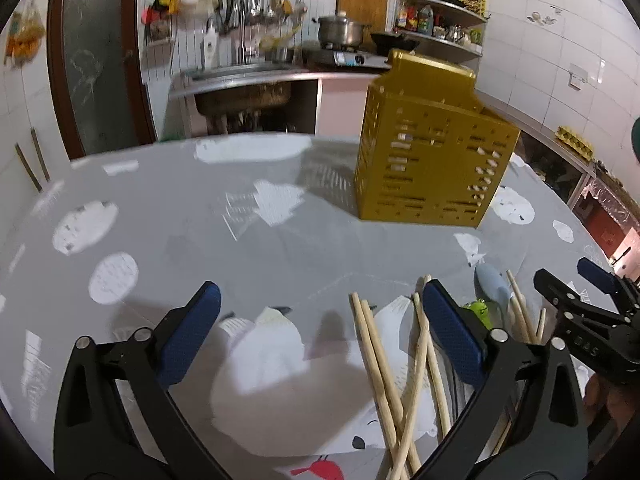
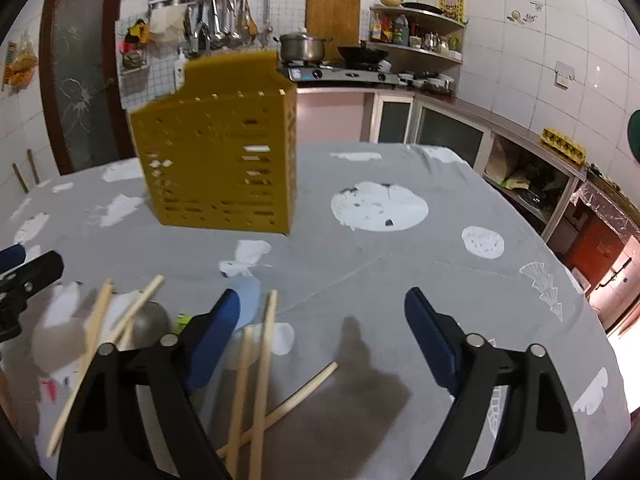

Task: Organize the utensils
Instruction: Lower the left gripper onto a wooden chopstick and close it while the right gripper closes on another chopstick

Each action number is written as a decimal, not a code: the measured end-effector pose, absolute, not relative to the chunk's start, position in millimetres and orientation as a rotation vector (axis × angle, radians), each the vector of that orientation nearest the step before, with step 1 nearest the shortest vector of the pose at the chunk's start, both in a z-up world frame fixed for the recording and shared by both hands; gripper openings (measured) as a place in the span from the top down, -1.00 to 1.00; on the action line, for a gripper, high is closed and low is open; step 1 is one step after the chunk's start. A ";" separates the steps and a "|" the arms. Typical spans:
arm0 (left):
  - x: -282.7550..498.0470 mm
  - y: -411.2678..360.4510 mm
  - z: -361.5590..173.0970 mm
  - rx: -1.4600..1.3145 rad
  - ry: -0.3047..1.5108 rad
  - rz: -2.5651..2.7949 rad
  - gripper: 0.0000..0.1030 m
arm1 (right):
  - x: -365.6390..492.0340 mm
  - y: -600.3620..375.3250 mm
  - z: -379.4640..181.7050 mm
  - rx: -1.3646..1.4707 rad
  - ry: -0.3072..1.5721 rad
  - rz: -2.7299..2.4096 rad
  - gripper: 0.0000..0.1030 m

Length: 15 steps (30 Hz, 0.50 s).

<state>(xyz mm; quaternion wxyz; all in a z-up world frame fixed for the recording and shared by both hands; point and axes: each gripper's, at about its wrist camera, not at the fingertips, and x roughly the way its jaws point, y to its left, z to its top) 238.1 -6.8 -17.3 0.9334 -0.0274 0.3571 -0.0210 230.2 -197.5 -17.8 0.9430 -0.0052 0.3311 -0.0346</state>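
Yellow utensil holder (image 1: 432, 160) stands upright, upper right of frame. Wooden chopsticks (image 1: 384, 368) lie scattered at the bottom. Left gripper (image 1: 320, 304) and right gripper (image 2: 322, 308) both gape, holding nothing.

Utensil holder (image 1: 432, 160): mustard yellow, slotted
Tablecloth (image 1: 192, 216): grey, white printed shapes
Chopsticks (image 1: 380, 364): pale wood
Gripper pads (image 1: 188, 340): dark blue, textured
Spoon (image 1: 492, 284): light blue

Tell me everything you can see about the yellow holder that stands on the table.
The yellow holder is a tall box of mustard-yellow plastic, as it looks. Its walls are pierced with rows of small slots, and a taller solid panel rises at its back. It stands upright on the grey patterned tablecloth, beyond the scattered chopsticks. Through some slots pale pieces show, but what is inside cannot be told. Neither pair of tongs touches it.
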 end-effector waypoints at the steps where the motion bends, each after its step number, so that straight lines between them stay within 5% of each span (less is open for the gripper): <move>1: 239.1 -6.3 -21.5 -0.054 0.739 -0.045 -0.80 | 233.6 -197.7 -23.2 -0.004 0.695 -0.069 -0.57; 15: 248.7 5.6 -56.5 -0.065 0.860 -0.016 -0.70 | 250.1 -204.7 -38.9 0.020 0.780 -0.082 -0.49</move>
